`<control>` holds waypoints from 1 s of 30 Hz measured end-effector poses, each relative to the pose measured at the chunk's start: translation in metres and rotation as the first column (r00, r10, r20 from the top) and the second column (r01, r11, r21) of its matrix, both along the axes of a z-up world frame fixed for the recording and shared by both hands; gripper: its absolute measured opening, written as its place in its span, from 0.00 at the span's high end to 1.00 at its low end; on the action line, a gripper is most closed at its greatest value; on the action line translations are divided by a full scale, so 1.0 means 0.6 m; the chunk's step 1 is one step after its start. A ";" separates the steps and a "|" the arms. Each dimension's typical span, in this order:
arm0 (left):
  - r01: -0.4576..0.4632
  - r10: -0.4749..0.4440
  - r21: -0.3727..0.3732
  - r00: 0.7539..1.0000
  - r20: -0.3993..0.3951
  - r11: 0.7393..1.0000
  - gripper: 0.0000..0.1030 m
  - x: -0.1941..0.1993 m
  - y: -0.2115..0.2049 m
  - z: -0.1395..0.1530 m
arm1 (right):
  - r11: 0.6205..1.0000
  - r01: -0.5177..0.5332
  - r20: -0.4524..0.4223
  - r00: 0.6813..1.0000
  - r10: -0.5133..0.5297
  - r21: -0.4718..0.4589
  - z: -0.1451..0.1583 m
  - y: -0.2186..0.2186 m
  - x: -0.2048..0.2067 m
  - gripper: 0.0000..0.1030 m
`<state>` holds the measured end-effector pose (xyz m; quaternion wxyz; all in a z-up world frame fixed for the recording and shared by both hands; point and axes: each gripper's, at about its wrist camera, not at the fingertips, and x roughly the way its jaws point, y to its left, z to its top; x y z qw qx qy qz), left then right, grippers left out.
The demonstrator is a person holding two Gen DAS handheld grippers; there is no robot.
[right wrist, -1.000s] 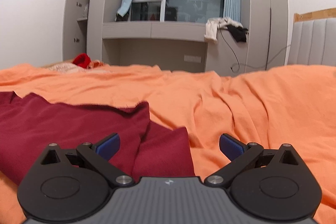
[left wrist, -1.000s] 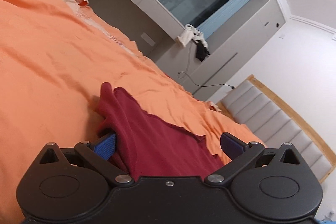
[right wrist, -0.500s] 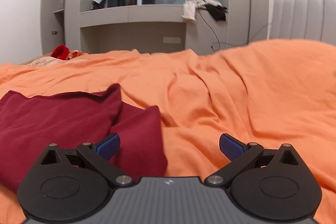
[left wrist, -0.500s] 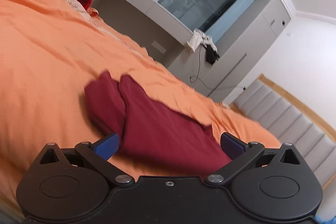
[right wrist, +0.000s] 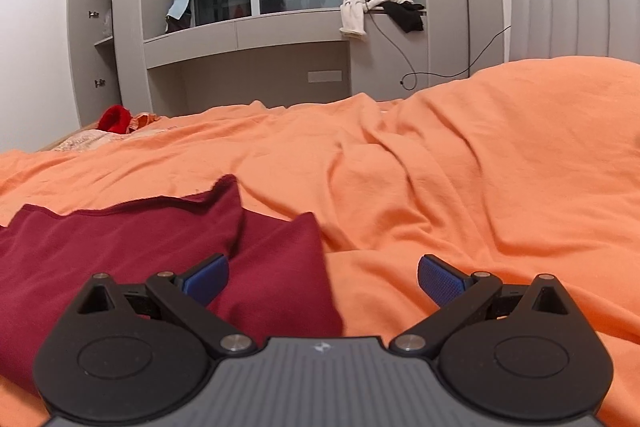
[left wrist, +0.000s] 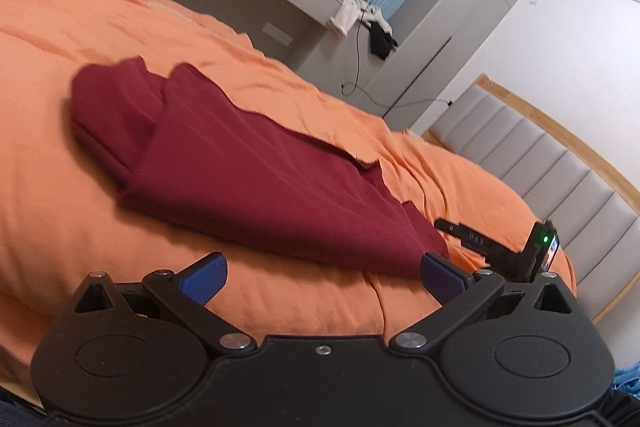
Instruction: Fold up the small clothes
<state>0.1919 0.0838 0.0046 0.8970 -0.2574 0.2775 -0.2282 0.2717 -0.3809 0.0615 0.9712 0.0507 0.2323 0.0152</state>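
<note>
Both tongs stand spread wide and pinch nothing: the left tongs (left wrist: 323, 273) hover just short of the near edge of the dark red garment (left wrist: 248, 167), and the right tongs (right wrist: 323, 279) sit low over its right end, one blue pad above the cloth and the other above the bare orange bedcover (right wrist: 460, 187).

The risk, as I judge it, lies in the soft bed. A pinch taken here could gather the bedcover along with the garment, since the cover is loose and creased right beside the cloth. A grip on only the top layer would also pull the fold apart, because the layers are stacked and not lined up. The other tongs show at the right edge of the left view, close by, so the two could knock together.

The garment lies flat on the bed, folded into a long band. Its far edge is uneven, with corners poking up at each end, and one layer overlaps another with a visible step.
</note>
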 end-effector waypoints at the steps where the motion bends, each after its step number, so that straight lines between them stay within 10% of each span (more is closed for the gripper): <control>1: 0.000 0.000 0.008 1.000 -0.010 1.000 0.01 0.008 -0.007 -0.002 | 1.000 -0.009 0.000 1.000 0.009 0.014 0.002 0.004 0.002 0.00; 11: -0.186 0.165 -0.123 0.973 -0.162 0.975 0.01 0.105 0.012 -0.022 | 0.994 -0.061 -0.004 0.998 0.062 0.086 0.007 0.032 0.006 0.00; 18: -0.258 0.260 0.075 0.965 -0.028 0.963 0.01 0.169 -0.017 -0.006 | 0.994 -0.103 0.019 0.995 0.103 0.044 0.006 0.066 0.001 0.00; 30: -0.393 0.393 0.000 0.918 -0.050 0.920 0.02 0.135 0.015 -0.005 | 0.962 -0.265 -0.003 0.964 0.265 -0.069 -0.010 0.158 -0.009 0.00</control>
